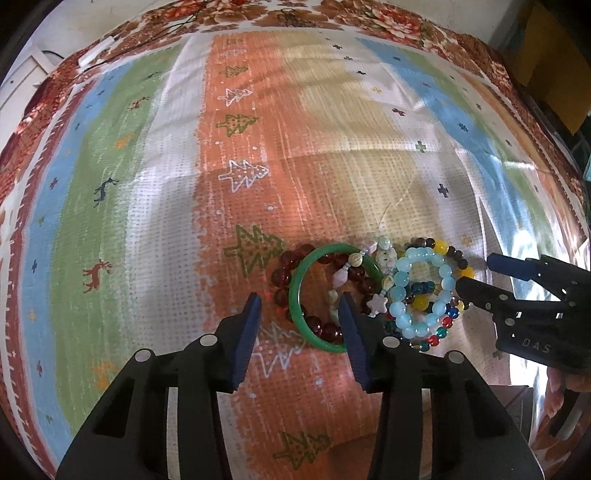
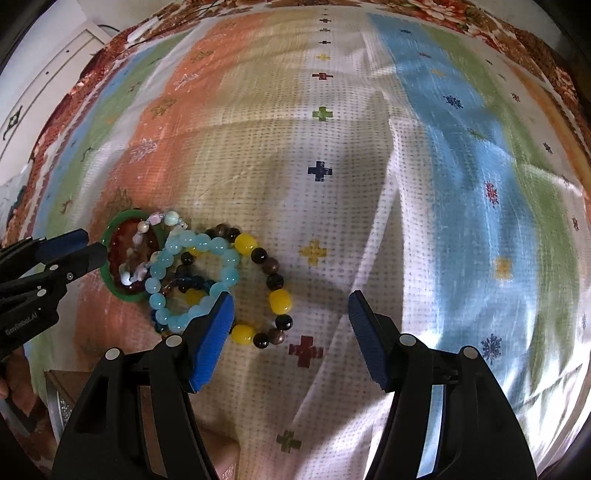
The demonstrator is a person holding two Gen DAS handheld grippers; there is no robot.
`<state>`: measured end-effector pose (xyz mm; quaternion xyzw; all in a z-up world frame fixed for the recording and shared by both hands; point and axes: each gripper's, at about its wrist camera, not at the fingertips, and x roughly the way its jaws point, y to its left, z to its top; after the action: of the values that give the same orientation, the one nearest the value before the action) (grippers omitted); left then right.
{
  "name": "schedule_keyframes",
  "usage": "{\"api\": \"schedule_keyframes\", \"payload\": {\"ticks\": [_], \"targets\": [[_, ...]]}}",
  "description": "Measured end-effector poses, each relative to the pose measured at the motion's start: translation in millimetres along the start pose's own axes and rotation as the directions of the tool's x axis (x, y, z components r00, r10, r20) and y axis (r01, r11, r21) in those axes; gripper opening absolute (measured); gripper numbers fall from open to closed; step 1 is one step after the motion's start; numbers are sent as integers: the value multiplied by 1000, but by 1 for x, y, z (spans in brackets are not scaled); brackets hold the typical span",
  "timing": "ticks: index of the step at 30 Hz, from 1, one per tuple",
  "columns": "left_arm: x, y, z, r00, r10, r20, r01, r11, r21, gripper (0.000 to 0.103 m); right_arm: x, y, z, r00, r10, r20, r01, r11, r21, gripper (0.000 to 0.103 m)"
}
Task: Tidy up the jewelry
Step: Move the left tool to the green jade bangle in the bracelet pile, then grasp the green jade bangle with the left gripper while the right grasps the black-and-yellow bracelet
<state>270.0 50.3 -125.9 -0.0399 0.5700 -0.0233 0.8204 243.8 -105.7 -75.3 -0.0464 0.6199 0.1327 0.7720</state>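
A heap of bracelets lies on the striped cloth (image 1: 236,192). It holds a green bangle (image 1: 294,306), a dark red bead bracelet (image 1: 327,328), a pastel one with a star (image 1: 377,304), a light blue bead bracelet (image 1: 399,293) and a multicoloured one (image 1: 443,321). My left gripper (image 1: 300,301) stands open astride the bangle's left rim, one finger inside the ring, pads not touching. In the right wrist view my right gripper (image 2: 291,301) is open over the yellow-and-dark bead bracelet (image 2: 280,300), its left finger over the light blue bracelet (image 2: 201,240). The green bangle (image 2: 122,218) sits by the left gripper (image 2: 90,246).
The cloth (image 2: 369,184) is wrinkled, with a raised fold to the right of the heap. A flowered border runs along the far edge (image 1: 369,22). A white cabinet (image 2: 44,85) stands at the upper left. A hand (image 1: 561,391) holds the right gripper (image 1: 476,273).
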Motion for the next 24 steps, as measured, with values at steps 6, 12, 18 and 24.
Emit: {"api": "schedule_keyframes", "payload": {"ticks": [6,12,18,24], "targets": [[10,2,1,1000,3,-20,-2,1000,5,35,3,0,3,1000,-6,1,6,1000,-2,64],[17,1,1,999,7,-35,-6,1000,12,30,5,1,2,1000,-9,1,9,1000,-7,64],[22,5,0,999,2,-45,-2,1000,9,26,7,-2,1,1000,-26,-1,26,1000,-8,53],[23,3,-2,999,17,-39,-16,1000,27,23,10,1,-1,998,-65,3,65,997,-34,41]]}}
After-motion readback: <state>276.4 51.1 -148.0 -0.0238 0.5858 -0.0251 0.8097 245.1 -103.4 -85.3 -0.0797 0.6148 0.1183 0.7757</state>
